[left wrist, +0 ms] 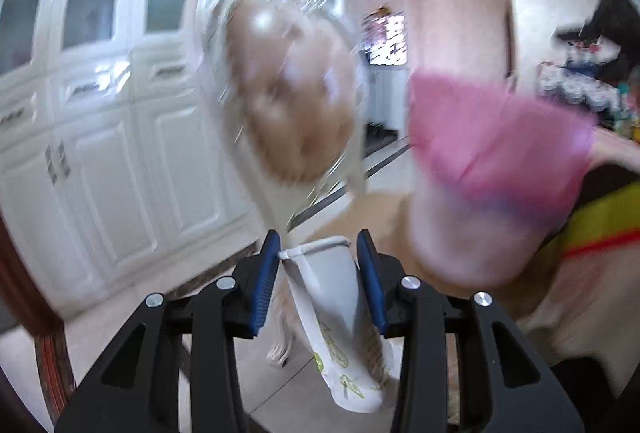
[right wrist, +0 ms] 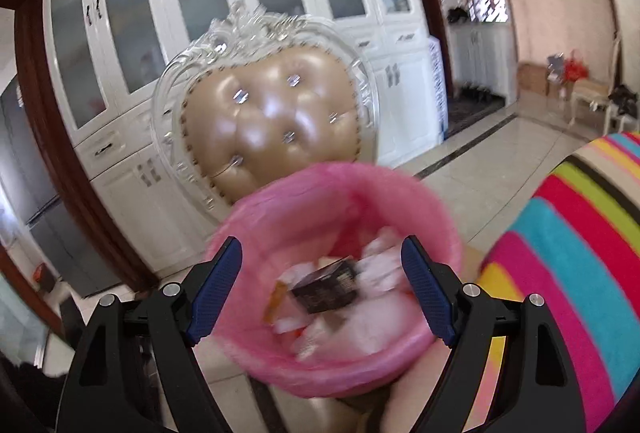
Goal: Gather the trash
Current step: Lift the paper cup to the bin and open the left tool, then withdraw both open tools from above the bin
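white paper cup (left wrist: 340, 317), crushed flat and printed with green line drawings, is pinched between the blue pads of the left gripper (left wrist: 322, 253); its long axis runs along the fingers, rolled rim pointing forward and away from the camera, base slanting down toward the camera. ahead of the cup to the right, blurred, is the pink-lined trash bin (left wrist: 492, 153); whether the two touch cannot be told. in the right wrist view the bin (right wrist: 340, 193) sits between the widely spread fingers of the right gripper (right wrist: 322, 265), mouth open toward the camera, holding white tissue and a dark wrapper (right wrist: 326, 287); whether the pads (right wrist: 218, 285) press its sides cannot be told. behind the bin stands a tufted beige chair (right wrist: 268, 121) before white cabinets (right wrist: 132, 13). a striped sleeve (right wrist: 572, 265) lies just right of the bin. open tiled floor (right wrist: 500, 153) extends to the right.
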A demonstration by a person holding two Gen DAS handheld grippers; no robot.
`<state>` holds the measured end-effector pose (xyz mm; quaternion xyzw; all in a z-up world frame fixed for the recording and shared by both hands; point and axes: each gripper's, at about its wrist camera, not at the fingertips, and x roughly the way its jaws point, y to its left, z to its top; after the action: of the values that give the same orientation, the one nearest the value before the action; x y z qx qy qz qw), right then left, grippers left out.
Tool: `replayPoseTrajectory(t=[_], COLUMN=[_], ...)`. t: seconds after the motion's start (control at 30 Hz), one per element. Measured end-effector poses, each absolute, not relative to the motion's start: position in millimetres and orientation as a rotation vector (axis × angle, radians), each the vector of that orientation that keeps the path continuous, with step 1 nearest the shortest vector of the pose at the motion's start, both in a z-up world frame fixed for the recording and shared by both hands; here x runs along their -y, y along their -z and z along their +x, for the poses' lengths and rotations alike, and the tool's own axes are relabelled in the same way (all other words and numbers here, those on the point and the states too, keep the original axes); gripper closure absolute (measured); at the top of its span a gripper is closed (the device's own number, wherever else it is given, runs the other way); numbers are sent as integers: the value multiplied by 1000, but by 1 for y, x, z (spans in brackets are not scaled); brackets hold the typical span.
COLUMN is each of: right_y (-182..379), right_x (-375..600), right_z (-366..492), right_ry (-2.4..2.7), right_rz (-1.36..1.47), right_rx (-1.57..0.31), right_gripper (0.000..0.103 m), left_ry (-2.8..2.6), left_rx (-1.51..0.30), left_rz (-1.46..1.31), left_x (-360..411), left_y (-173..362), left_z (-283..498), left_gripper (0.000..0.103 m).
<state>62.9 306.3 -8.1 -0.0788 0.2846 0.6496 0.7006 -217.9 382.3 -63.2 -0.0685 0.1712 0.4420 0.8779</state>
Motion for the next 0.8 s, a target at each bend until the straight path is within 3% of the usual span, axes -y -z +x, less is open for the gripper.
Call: replayPoseTrajectory(t=[0.23, 0.33, 0.47, 0.53, 0.63, 0.67, 0.8], right_y=[-10, -15, -14, -11, -7, -6, -5], right_x=[-287, -273, -265, -261, -262, -262, -257], right_z=[59, 74, 91, 98, 103, 105, 111], right_ry=[-1428, -1400, -1356, -1345, -1318, -1317, -1309], right_rz=[-122, -67, -35, -17, -12, -8, 3], right_rx=[-626, -639, -655, -673, -676, -680, -677], right_gripper=[25, 25, 25, 25, 25, 25, 25], left_ry=[-697, -604, -543, -540, -622, -643, -679], left_rx=[-271, -257, -283, -339, -409, -422, -449], left_rz=[-60, -64, -143, -179, -196, -210, -188], left_x=[-369, -377, -409, -423, -451, -457, -463], left_y=[-74, -102, -92, -81, -60, -52, -45], left_z=[-156, -105, -46, -16, 7, 9, 10], left_gripper=[64, 63, 63, 56, 34, 22, 8])
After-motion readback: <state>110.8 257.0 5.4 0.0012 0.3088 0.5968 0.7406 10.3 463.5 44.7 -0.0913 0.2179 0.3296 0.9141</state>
